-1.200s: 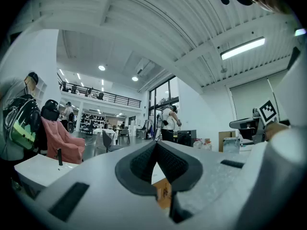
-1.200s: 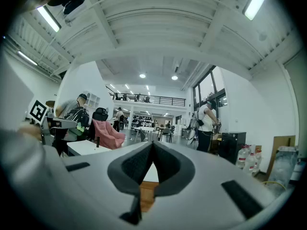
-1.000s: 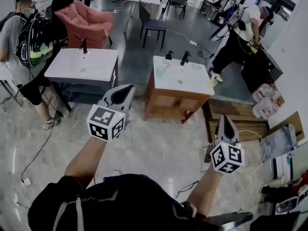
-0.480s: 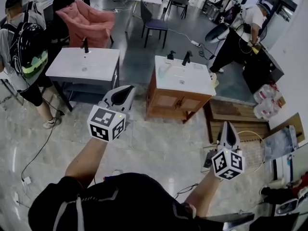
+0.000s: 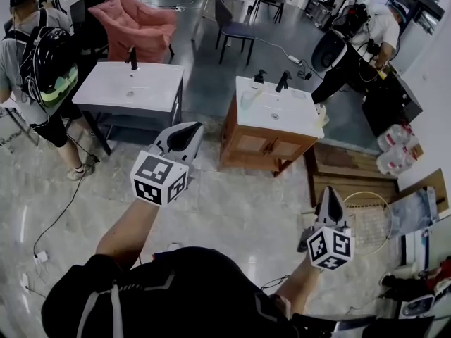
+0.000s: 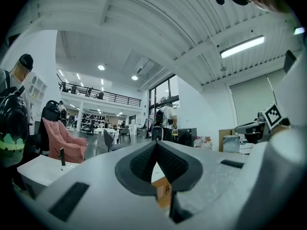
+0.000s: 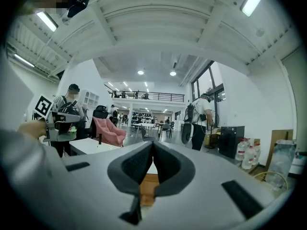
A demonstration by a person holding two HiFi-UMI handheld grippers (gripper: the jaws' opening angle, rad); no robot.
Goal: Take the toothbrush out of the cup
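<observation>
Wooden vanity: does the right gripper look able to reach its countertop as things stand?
Probably not yet. The right gripper, jaws shut, hangs low and well short of the wooden vanity, with only floor between them. Nothing blocks the way; it would just need bringing closer.

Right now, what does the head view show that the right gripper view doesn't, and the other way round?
Head view only: the wearer's arms, the wooden vanity's faucet, and the right gripper from outside. Right gripper view only: ceiling lights, the mezzanine railing, and its fingers closed on nothing. Shared: the pink armchair, white basin table, water bottles.
</observation>
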